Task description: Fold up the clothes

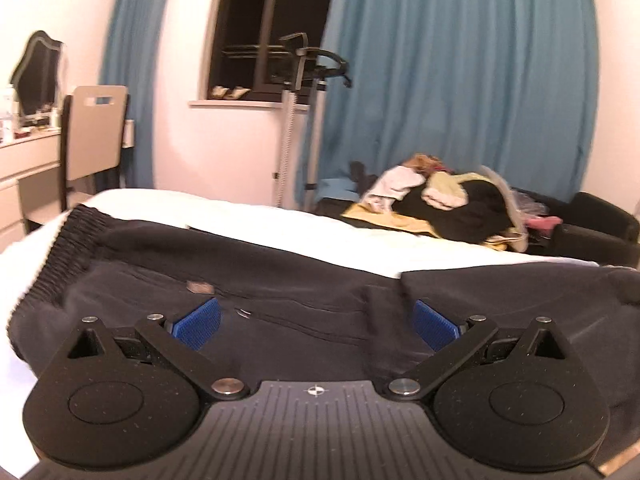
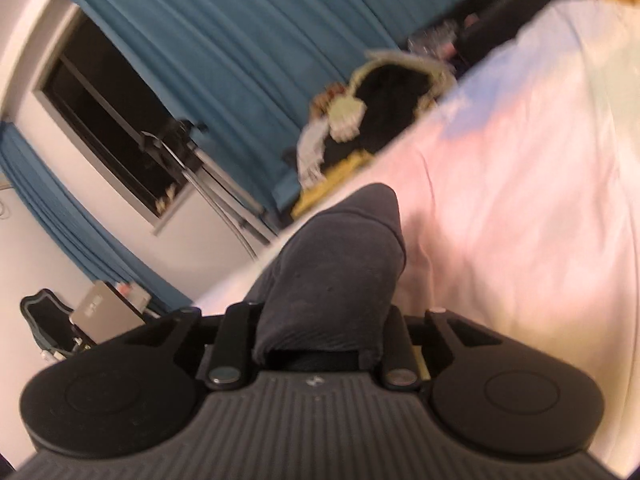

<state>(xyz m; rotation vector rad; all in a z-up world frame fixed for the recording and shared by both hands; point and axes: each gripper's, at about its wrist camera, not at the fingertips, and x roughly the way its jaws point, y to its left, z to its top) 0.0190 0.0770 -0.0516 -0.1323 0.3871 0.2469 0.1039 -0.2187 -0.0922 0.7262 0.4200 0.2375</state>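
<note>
A pair of dark charcoal fabric trousers (image 1: 280,280) with a ribbed elastic waistband (image 1: 60,256) lies spread across the white-sheeted bed (image 1: 256,216). The waistband sits at the left of the left wrist view, and the legs run off to the right.

The left gripper (image 1: 316,322) hovers low over the middle of the garment, released, its blue ridged pads (image 1: 198,322) wide apart with cloth showing between them. None of the fabric is caught in it.

The right gripper (image 2: 320,344) is clenched on a bunched end of the same trousers (image 2: 332,280). The dark cloth rises out from between its closed fingers in a rounded peak above the pale sheet (image 2: 520,220). That view is tilted and blurred.

On the far side of the bed sits a heap of mixed clothes in black, yellow and white (image 1: 448,200). Behind it hang teal pleated curtains (image 1: 460,80) on both sides of a dark window (image 1: 264,28). A beige chair (image 1: 94,132) stands by a white dresser (image 1: 24,176) at the left.
</note>
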